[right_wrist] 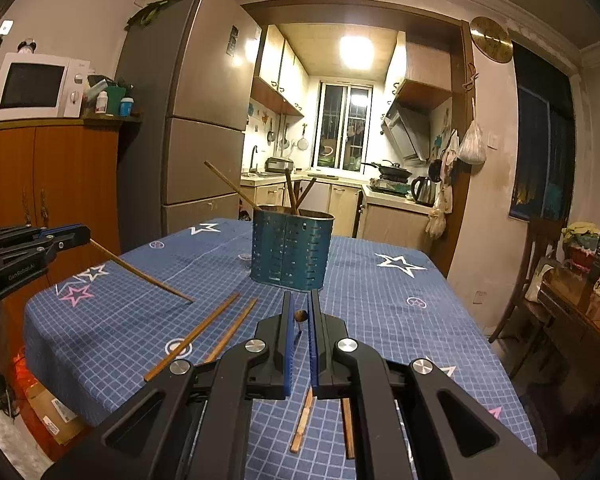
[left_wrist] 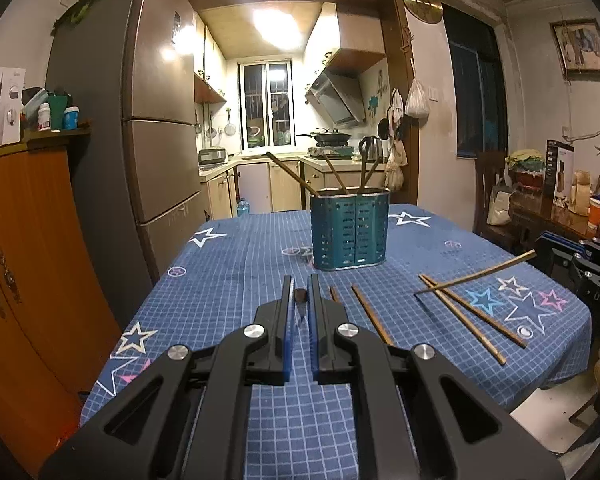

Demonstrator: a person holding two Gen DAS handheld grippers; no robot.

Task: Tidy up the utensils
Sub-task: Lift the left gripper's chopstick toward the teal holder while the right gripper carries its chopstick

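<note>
A teal perforated utensil holder [left_wrist: 350,230] stands mid-table with several chopsticks in it; it also shows in the right wrist view [right_wrist: 291,247]. My left gripper [left_wrist: 301,300] is shut on a chopstick [right_wrist: 140,272], seen end-on between its pads; in the right wrist view that stick slants down to the cloth. My right gripper [right_wrist: 300,314] is shut on another chopstick [left_wrist: 476,274], whose tip rests on the table. Loose chopsticks [left_wrist: 472,314] lie on the cloth, also in the right wrist view [right_wrist: 192,338].
The table has a blue checked cloth with stars [left_wrist: 236,272]. A fridge [left_wrist: 156,120] and orange cabinet [left_wrist: 24,260] stand at the left. A chair and cluttered side table [right_wrist: 572,292] are at the right. The kitchen lies behind.
</note>
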